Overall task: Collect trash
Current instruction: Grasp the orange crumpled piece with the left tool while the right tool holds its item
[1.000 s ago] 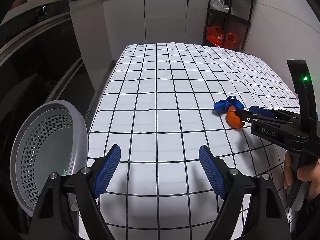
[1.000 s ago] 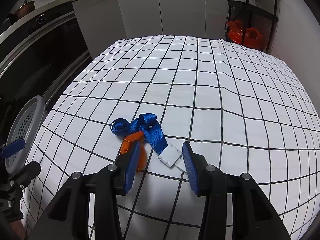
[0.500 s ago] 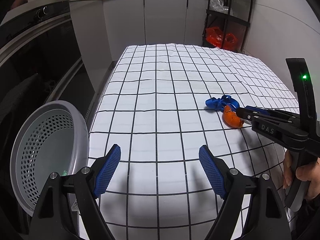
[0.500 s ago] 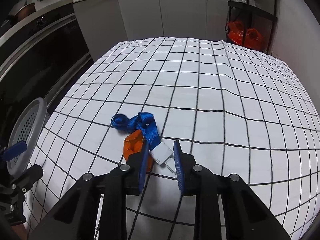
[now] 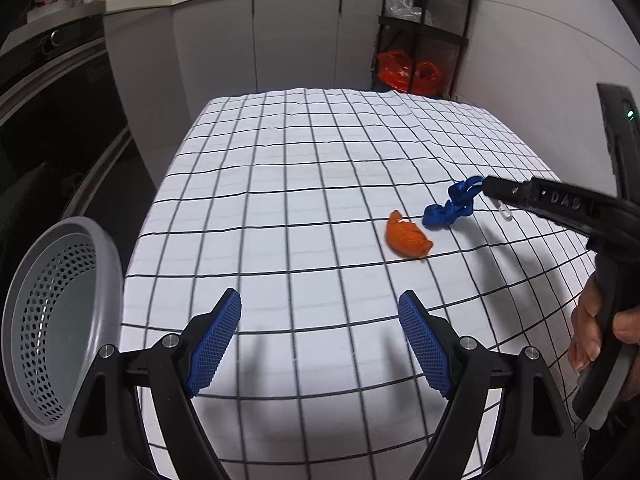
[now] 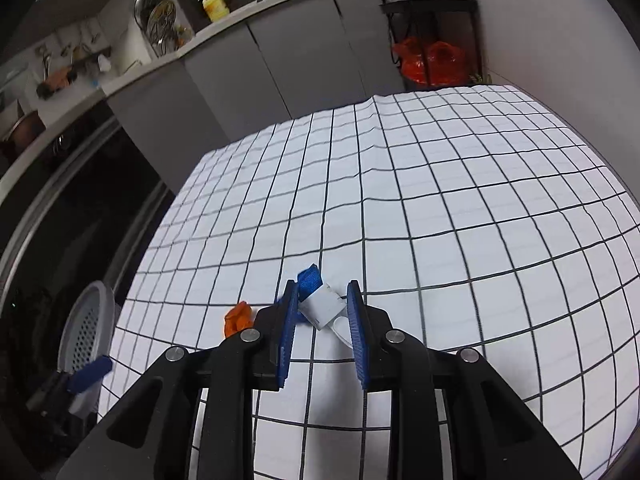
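The right gripper (image 6: pixel 322 320) has its fingers drawn narrow around a white tag (image 6: pixel 326 306) at the end of a blue strap (image 5: pixel 450 208). In the left wrist view the strap hangs crumpled from the fingertips at the right of the frame, its lower loops on or just above the checked cloth; which, the view does not show. An orange scrap (image 5: pixel 406 236) lies on the cloth just left of and below the strap, apart from it. In the right wrist view the scrap shows at lower left, partly hidden behind the finger. The left gripper (image 5: pixel 320 340) hovers at the bottom centre of its frame with fingers spread wide and nothing between them. A grey perforated basket (image 5: pixel 60 320) sits tilted at the lower left, off the edge of the worktop (image 5: pixel 280 160).
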Tool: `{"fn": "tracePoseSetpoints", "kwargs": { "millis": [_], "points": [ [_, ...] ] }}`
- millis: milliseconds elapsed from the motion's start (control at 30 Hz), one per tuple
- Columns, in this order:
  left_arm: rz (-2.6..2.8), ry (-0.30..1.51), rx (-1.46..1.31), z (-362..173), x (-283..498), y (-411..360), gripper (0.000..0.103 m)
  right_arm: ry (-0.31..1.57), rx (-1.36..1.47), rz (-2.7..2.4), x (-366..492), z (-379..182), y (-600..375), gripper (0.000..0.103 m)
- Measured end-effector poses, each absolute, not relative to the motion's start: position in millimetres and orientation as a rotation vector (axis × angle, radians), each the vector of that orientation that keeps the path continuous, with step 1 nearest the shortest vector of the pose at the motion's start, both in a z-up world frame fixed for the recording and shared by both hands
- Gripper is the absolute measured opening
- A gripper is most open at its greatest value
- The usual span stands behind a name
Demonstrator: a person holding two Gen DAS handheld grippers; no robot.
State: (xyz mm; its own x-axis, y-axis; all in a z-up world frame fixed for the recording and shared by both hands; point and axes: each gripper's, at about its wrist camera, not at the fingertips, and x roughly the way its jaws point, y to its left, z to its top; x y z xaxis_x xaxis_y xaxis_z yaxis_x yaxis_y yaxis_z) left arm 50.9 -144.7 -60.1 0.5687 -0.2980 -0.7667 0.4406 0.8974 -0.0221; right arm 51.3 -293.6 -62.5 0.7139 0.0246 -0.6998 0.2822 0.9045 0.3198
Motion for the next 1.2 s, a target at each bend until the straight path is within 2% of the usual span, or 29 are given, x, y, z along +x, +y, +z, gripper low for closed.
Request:
{"fn": "tracePoseSetpoints", "kwargs": {
  "millis": [400,633,667,767,833,867,900,1000,1200],
  "points": [
    [-0.446,0.94,0.174,-79.9,89.8,-217.1,0.08,0.718,0.5,-0.15,36.4,-50.4,-310.0,0.024],
    [-0.409,0.981,0.173,-96.3,105.4,-232.4,0.08,0.705,0.534,-0.142,34.1,-48.2,-319.3,0.024],
    [-0.408,0.987,0.168,-98.1,106.5,-232.9,0.078,0.704,0.533,-0.141,34.0,-48.0,-319.4,0.024],
    [-0.397,0.993,0.174,-102.3,107.8,-234.0,0.063,0.704,0.534,-0.14,30.8,-48.9,-319.3,0.024],
    [-0.4,0.977,0.179,-101.9,106.6,-233.5,0.049,0.706,0.532,-0.142,30.2,-49.4,-319.4,0.024],
    [-0.405,0.975,0.18,-101.3,105.4,-233.1,0.033,0.707,0.531,-0.141,30.2,-49.6,-319.6,0.024],
    [-0.412,0.973,0.18,-100.4,104.3,-232.3,0.024,0.708,0.529,-0.141,29.7,-49.6,-319.6,0.024],
    [-0.43,0.976,0.155,-94.4,101.1,-223.6,0.02,0.709,0.517,-0.142,29.7,-48.3,-316.3,0.024],
    [-0.408,0.92,0.156,-70.6,90.1,-191.6,0.019,0.71,0.497,-0.127,32.9,-42.5,-305.8,0.024]
  ]
}}
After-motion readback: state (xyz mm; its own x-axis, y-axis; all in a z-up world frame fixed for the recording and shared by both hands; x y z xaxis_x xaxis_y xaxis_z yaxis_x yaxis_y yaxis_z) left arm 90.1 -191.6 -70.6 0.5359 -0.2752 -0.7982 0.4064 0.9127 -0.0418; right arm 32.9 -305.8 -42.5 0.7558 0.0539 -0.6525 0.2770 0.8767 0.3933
